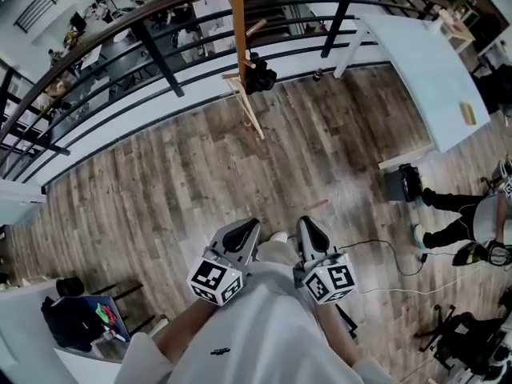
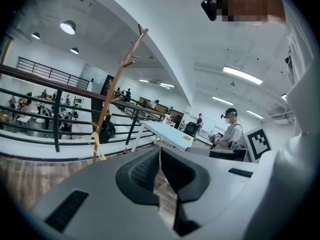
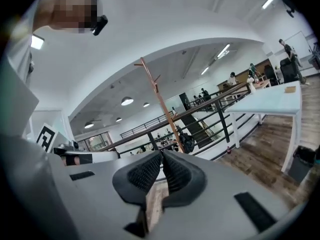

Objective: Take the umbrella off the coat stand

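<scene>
The wooden coat stand [image 1: 237, 22] rises by the railing at the far side of the floor. A dark folded umbrella [image 1: 260, 77] hangs from one of its pegs, low on the pole. My left gripper [image 1: 251, 226] and right gripper [image 1: 308, 222] are held side by side close to my body, well short of the stand, both shut with nothing between the jaws. The left gripper view shows the stand [image 2: 116, 81] and the umbrella [image 2: 106, 131] far off to the left of the shut left gripper [image 2: 160, 154]. In the right gripper view the umbrella [image 3: 188, 142] hangs just beyond the right gripper [image 3: 161, 158].
A black railing [image 1: 160, 54] runs behind the stand, with a lower floor beyond it. A white table [image 1: 428, 70] stands at the right. A black bin [image 1: 400, 184] and a person [image 1: 480, 214] are at the right, with a cable [image 1: 384, 250] on the wooden floor. A cluttered desk [image 1: 80, 326] sits at the lower left.
</scene>
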`<state>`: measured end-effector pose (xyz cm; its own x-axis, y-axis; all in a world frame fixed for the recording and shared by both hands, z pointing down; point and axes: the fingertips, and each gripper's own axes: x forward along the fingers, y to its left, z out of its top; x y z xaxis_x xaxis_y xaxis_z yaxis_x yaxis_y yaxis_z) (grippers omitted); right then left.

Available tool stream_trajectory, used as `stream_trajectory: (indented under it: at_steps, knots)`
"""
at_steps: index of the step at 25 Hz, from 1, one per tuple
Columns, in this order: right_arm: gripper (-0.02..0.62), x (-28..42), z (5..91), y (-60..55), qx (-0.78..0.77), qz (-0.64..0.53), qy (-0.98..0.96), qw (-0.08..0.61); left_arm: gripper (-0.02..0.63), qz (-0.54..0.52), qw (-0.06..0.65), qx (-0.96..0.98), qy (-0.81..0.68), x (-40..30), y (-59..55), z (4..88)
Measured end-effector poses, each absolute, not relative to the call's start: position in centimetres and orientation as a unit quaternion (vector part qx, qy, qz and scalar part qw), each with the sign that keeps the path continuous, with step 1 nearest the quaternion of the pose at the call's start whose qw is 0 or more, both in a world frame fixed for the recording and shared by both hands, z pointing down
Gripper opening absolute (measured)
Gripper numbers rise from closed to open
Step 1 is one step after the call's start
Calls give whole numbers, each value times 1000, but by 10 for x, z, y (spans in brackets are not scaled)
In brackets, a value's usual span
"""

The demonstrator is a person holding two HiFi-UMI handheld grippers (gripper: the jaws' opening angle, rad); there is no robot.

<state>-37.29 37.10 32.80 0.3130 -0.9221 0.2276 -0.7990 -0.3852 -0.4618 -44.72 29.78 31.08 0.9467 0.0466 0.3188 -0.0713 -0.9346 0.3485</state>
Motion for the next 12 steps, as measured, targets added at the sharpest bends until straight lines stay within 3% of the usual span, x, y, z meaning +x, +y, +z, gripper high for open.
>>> stream_trajectory:
  at_steps: [12]
  knots:
    - [43,-299,345,469,-832,-216,494,136,26,190,179,964,48,-364,383,337]
